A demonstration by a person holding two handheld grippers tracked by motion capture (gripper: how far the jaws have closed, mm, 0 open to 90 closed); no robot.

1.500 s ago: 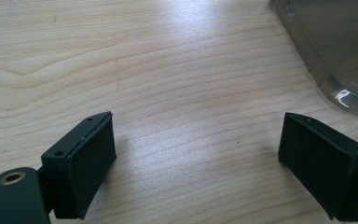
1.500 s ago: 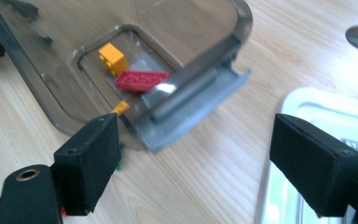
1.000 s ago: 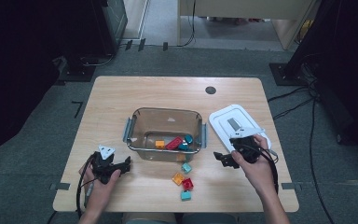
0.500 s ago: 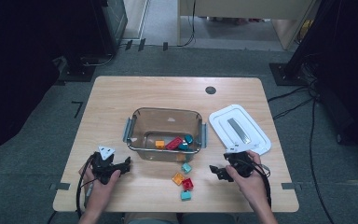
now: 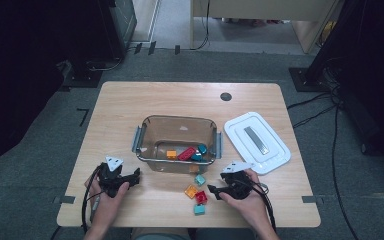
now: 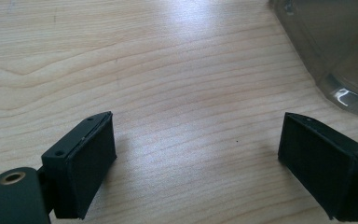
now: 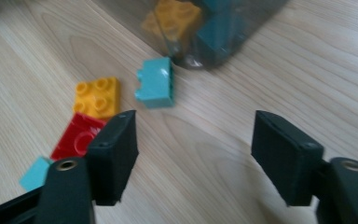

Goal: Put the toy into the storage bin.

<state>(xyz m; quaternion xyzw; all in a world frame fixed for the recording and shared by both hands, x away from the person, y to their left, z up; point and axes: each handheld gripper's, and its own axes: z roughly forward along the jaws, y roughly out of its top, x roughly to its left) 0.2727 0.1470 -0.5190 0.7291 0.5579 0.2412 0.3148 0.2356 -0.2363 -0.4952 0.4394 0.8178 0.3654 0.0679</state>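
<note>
A clear plastic box (image 5: 150,131) stands mid-table with an orange brick (image 5: 171,154), a red brick (image 5: 186,153) and teal pieces (image 5: 200,150) inside. In front of it lie loose bricks: teal (image 5: 200,180), yellow (image 5: 191,191), red (image 5: 201,197) and a second teal (image 5: 199,209). My right gripper (image 5: 214,190) is low over the table just right of them and points left. It is open, its jaws have just been closing, and nothing is between them. In the right gripper view (image 7: 193,158), the teal brick (image 7: 156,83), yellow brick (image 7: 98,97) and red brick (image 7: 77,140) lie ahead-left. My left gripper (image 5: 136,176) rests open at the box's front left (image 6: 196,158).
A white lid (image 5: 257,142) lies flat to the right of the box, near the table's right edge. The box's corner (image 6: 335,51) shows at the upper right of the left gripper view. Bare wood stretches behind and left of the box.
My right hand has come down and left from beside the white lid to the loose bricks, and its jaws stand narrower. The left hand has stayed put.
</note>
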